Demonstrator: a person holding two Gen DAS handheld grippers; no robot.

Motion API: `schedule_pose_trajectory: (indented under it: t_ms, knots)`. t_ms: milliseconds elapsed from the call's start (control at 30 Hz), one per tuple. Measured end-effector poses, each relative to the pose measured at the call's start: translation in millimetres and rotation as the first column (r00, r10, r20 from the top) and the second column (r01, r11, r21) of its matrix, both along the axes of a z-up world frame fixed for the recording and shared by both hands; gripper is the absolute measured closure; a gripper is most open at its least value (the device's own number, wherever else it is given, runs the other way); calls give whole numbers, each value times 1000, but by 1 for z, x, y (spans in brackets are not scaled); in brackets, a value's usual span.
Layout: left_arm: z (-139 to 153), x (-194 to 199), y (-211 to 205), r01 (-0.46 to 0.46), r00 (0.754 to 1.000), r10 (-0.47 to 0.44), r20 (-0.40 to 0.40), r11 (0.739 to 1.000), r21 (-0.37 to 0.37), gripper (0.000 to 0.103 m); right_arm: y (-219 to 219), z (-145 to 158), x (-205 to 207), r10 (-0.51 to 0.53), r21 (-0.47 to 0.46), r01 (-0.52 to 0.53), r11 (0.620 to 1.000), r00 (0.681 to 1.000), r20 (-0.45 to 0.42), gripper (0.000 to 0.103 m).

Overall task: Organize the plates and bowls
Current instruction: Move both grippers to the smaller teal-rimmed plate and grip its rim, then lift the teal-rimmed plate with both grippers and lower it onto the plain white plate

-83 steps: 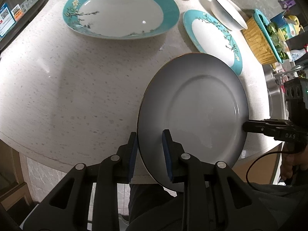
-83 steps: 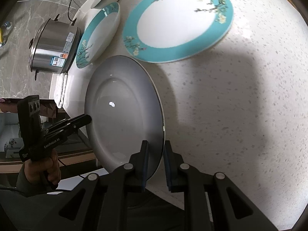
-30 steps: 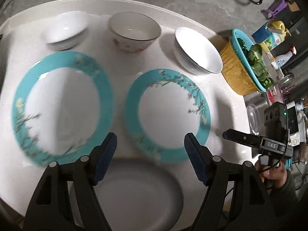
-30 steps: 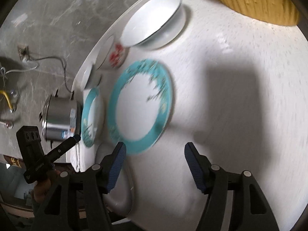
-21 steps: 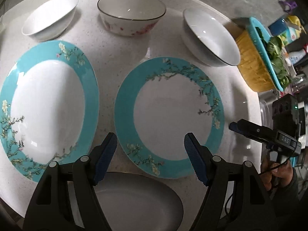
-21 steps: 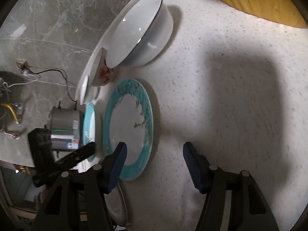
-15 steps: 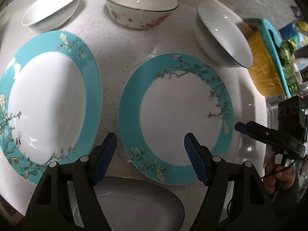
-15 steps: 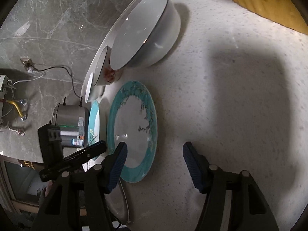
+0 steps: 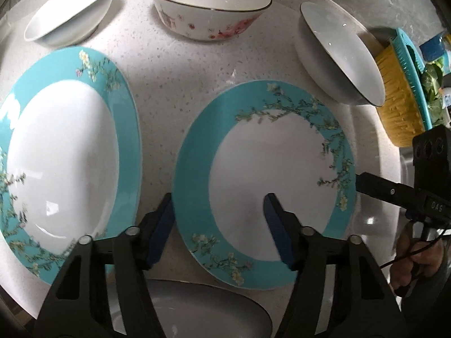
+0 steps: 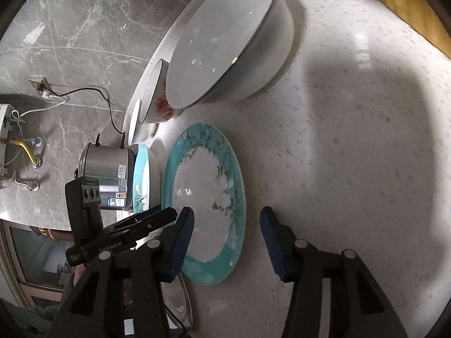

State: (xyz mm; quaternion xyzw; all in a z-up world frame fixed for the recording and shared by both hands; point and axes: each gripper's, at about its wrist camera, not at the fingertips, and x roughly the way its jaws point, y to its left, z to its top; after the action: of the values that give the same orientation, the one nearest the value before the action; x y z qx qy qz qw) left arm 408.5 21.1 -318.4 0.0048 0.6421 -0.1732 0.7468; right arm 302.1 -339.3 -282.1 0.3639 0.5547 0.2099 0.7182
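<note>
My left gripper (image 9: 218,205) is open and empty, its jaws standing either side of the near left rim of a smaller teal-rimmed plate (image 9: 265,169). A larger teal-rimmed plate (image 9: 64,157) lies to its left. A plain white plate (image 9: 203,309) lies on the counter under the gripper. Three bowls stand behind: white (image 9: 70,5), floral (image 9: 211,8), white with a dark rim (image 9: 338,50). My right gripper (image 10: 227,219) is open and empty over the right rim of the smaller teal plate (image 10: 205,197). The dark-rimmed white bowl (image 10: 225,36) stands beyond it.
The speckled white counter (image 10: 352,140) spreads to the right. A yellow and teal basket of greens (image 9: 403,79) stands at the right edge by the sink. A steel cooker (image 10: 108,180) stands at the far left. The counter's front edge runs just under the white plate.
The white plate, held by both grippers before, now lies on the counter. Both grippers opened and moved forward and lower to the smaller teal plate.
</note>
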Motion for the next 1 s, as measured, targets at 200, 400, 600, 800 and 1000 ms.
schedule_pose_trajectory:
  t_ms: [200, 400, 600, 800, 1000]
  knots:
    - [2, 5, 4, 24, 999, -26, 44, 998, 56, 73, 4, -1, 1, 16, -74, -16, 997, 1000, 3, 75]
    - [2, 7, -5, 47, 997, -53, 61, 995, 84, 75, 1, 1, 0, 17, -153, -17, 988, 1000, -1, 91]
    - [5, 6, -18, 48, 997, -53, 62, 996, 72, 80, -11, 4, -7, -30, -168, 29, 985, 1000, -1, 91]
    - [17, -4, -12, 29, 997, -33, 75, 998, 58, 80, -12, 15, -10, -23, -166, 24, 986, 1000, 6, 91]
    - [53, -30, 11, -3, 995, -3, 104, 999, 52, 80, -1, 38, -20, 14, -154, -9, 988, 999, 29, 90]
